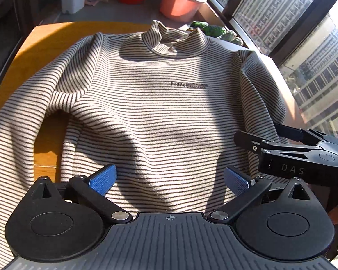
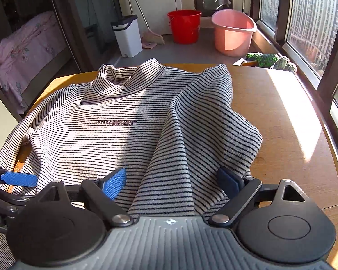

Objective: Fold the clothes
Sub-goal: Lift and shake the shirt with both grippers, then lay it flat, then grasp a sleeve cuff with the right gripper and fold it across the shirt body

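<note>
Striped sweater (image 1: pixel 146 112) hem hidden behind gripper, left sleeve cut off, chest lettering unreadable

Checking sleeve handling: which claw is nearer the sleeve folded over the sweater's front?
Right. The right claw straddles the folded sleeve at its near end, jaws open; the left claw hangs open over the sweater's body beside it.

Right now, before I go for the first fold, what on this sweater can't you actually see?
- Sweater hem: hidden under both gripper bodies, in both wrist views.
- Left sleeve cuff: cut off by the left-wrist frame's left edge.
- Right sleeve: folded over the body; cuff hidden under it.
- Chest print: too small to read fully.
</note>
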The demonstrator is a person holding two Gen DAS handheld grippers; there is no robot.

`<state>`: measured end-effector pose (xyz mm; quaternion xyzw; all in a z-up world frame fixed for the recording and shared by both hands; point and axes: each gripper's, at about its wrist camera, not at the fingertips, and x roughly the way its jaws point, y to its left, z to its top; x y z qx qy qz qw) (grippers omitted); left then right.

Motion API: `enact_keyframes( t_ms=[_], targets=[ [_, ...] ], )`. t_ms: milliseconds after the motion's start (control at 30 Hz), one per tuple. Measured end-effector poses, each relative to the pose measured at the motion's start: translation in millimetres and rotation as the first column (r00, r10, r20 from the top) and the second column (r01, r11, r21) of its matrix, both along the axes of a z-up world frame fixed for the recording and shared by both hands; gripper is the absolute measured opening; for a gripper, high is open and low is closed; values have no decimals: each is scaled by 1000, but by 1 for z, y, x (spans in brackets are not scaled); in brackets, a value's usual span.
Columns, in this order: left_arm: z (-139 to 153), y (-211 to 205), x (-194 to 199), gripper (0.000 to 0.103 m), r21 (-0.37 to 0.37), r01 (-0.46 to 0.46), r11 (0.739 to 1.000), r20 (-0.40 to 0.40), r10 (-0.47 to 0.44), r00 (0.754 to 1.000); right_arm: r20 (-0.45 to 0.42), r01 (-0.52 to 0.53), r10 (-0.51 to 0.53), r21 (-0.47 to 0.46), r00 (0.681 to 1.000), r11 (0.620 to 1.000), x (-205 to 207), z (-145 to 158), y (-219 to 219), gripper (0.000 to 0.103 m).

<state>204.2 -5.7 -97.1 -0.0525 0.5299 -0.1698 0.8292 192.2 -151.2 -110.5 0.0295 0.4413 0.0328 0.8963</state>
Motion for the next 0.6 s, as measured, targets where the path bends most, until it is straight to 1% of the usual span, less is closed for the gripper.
enact_keyframes(
  t_ms=[33,67,167,233,367,433,467,500,567,600],
  targets=[
    [-1,-1,-5,103,15,22,1000,11,-22,1000,-17,8,-8,-29,1000,1000,-8,-2,4,96],
    [-1,-2,-9,103,29,43,999,22,-44,999,-71,36,-37,-25,997,999,-15,-7,10,102],
    [-1,-1,-26,103,59,86,995,28,-88,996,-67,84,-88,-57,994,995,-48,-10,18,103],
    [0,2,-37,103,48,126,991,21,-127,992,-90,133,-138,-57,986,989,-73,-9,22,103],
    [2,7,-53,103,-2,168,986,11,-168,986,-160,155,-167,-81,973,985,-98,-6,29,102],
    [3,9,-56,103,-24,153,988,4,-153,988,-190,146,-161,-89,969,985,-106,-3,30,101],
    [3,10,-57,103,-37,139,990,0,-139,990,-194,132,-150,-102,969,986,-109,-1,31,100],
    [4,11,-57,103,-48,118,992,-7,-119,993,-198,117,-138,-116,970,986,-113,2,32,96],
    [5,14,-54,103,-61,70,996,-22,-71,997,-183,73,-101,-154,978,985,-120,18,36,87],
    [6,15,-51,103,-65,53,996,-26,-55,998,-169,66,-91,-150,981,986,-125,27,36,84]
  ],
)
